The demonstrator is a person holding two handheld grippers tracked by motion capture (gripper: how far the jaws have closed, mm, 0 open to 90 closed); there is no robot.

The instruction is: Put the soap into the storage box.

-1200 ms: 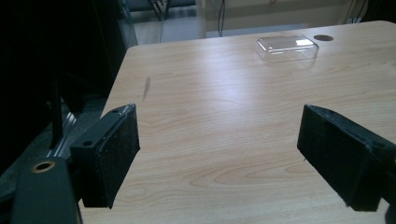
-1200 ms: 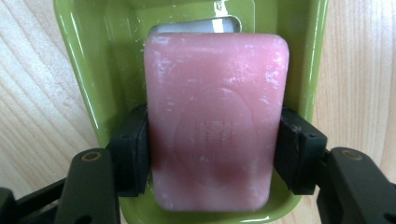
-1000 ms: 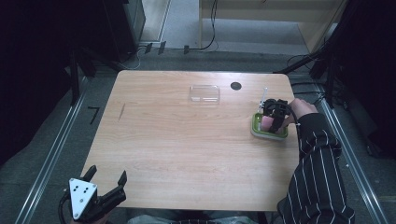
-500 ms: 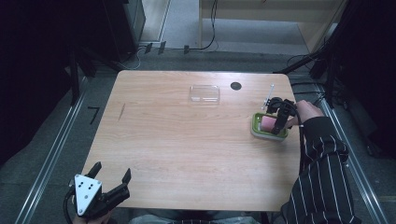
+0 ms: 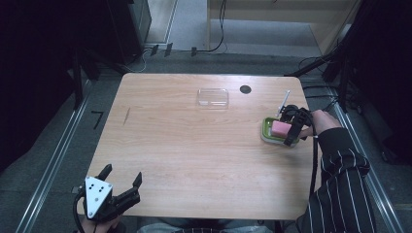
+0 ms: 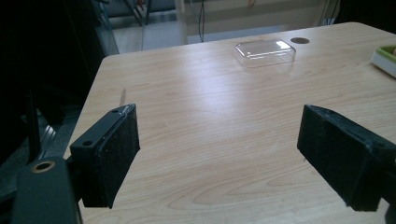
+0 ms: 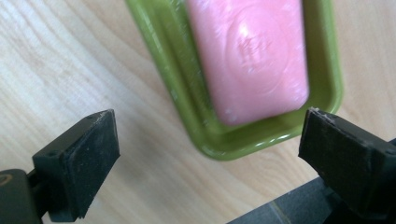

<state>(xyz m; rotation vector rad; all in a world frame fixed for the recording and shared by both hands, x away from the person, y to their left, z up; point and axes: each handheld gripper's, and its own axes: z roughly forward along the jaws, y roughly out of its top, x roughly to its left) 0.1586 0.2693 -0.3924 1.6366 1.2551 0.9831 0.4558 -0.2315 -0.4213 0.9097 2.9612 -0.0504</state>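
The right tool (image 5: 294, 127) hangs over the pink soap bar (image 7: 250, 56) lying in the green dish (image 7: 187, 116) at the right edge of the worktop (image 5: 194, 145); its 2 jaws have just been opening and now stand spread, pinching nothing. Best practice: lift straight up, keeping the pads clear of the dish rim, so the soap stays seated. The left tool (image 6: 219, 154) waits spread and empty at the near left corner, and the clear lid (image 5: 213, 97) lies far across the worktop, likely the next pickup.

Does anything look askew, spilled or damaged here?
Nothing stands out. The pink soap lies flat in the green dish, and the clear lid sits apart, undamaged, on the table.
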